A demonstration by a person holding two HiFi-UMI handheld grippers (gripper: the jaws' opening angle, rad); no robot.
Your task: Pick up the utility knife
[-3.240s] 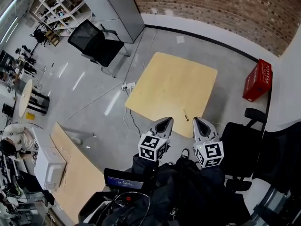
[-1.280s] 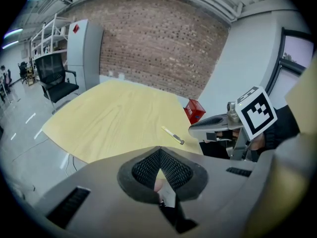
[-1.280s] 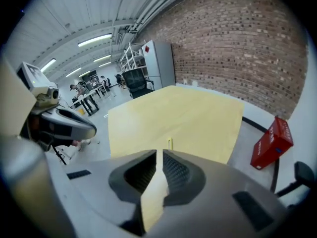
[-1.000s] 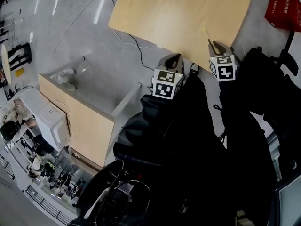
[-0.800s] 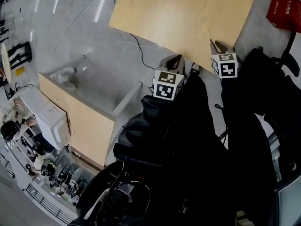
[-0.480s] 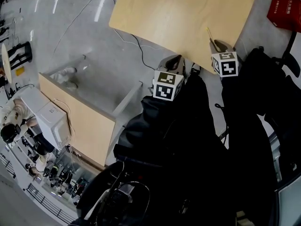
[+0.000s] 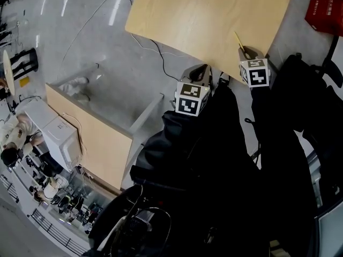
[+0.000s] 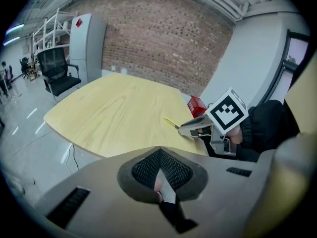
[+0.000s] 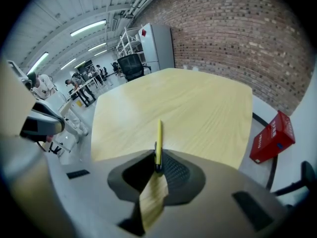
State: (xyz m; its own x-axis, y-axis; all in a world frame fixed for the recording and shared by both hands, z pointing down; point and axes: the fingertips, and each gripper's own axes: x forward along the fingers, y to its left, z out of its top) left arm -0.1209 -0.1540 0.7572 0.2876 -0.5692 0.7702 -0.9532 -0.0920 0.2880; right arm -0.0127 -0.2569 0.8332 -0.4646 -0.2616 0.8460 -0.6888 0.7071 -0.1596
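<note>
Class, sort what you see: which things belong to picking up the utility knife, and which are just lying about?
Job in hand: utility knife; right gripper, shut on it; wooden table.

Lying about: red crate; black office chair; tall cabinet; left gripper, shut and empty.

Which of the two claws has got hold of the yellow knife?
The right gripper: the knife is pinched by its end between its jaws. The left gripper is shut on nothing.

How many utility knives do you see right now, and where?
1. The yellow utility knife is clamped by its near end in the right gripper, pointing out over the table. No other shows, though some of the tabletop is hidden.
</note>
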